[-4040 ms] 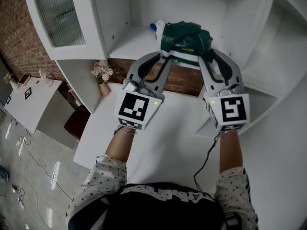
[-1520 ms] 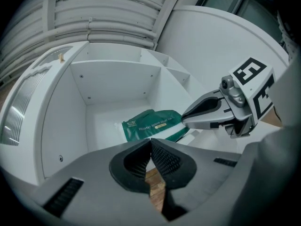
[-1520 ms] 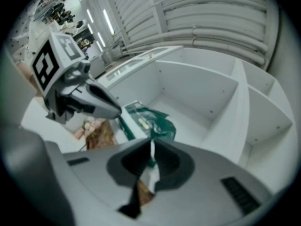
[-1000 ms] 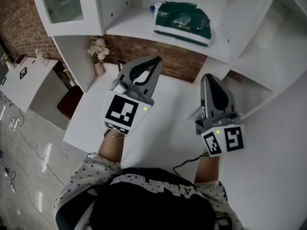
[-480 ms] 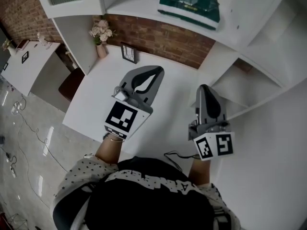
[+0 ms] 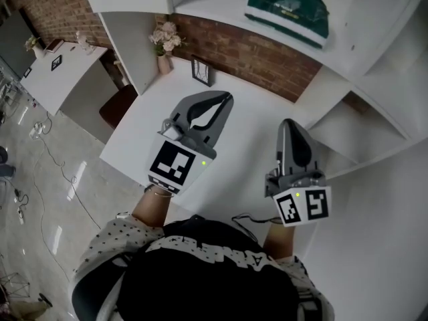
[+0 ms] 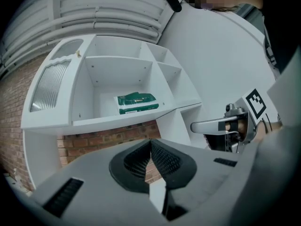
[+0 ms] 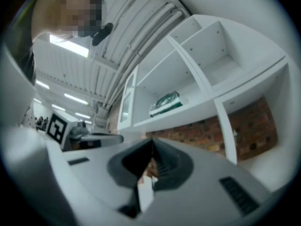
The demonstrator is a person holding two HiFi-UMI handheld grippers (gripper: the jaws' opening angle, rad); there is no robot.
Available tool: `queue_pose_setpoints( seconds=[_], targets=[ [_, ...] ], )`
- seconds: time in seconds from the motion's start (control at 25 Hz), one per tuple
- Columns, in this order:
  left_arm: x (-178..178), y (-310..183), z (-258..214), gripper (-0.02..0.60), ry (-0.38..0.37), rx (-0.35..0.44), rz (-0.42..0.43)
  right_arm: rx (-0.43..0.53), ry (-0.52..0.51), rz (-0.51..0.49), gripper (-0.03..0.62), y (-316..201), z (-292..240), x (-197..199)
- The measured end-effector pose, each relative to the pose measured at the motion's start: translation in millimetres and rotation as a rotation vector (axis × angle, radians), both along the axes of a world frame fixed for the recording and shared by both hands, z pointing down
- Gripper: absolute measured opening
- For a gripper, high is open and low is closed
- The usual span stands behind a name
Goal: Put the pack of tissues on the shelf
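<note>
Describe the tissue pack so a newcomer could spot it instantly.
Find the white shelf unit above the brick strip. On its wide open board lies the tissue pack, flat. Its dark green wrapper with a white edge stands out against the bare white compartments around it.

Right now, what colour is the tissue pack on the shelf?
The tissue pack is dark green with a white lower edge; head view shows it best.

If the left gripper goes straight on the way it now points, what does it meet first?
Probably the brick wall below the shelf; the left gripper, jaws shut, aims at it across the table. Depth is unclear.
</note>
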State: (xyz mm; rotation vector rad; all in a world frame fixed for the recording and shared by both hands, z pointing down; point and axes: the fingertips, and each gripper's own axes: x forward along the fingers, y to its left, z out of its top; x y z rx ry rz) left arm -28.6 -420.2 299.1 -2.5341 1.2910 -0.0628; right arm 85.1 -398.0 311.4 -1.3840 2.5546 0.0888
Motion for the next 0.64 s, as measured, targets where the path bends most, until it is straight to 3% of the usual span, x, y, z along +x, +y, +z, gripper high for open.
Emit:
queue_pose_setpoints(
  seconds=[0.64],
  targets=[
    [-31,7,-3,0.038,-0.045,0.005,-0.097,-0.003,-0.041,-0.071,0.031,-6,0,-22]
  ],
)
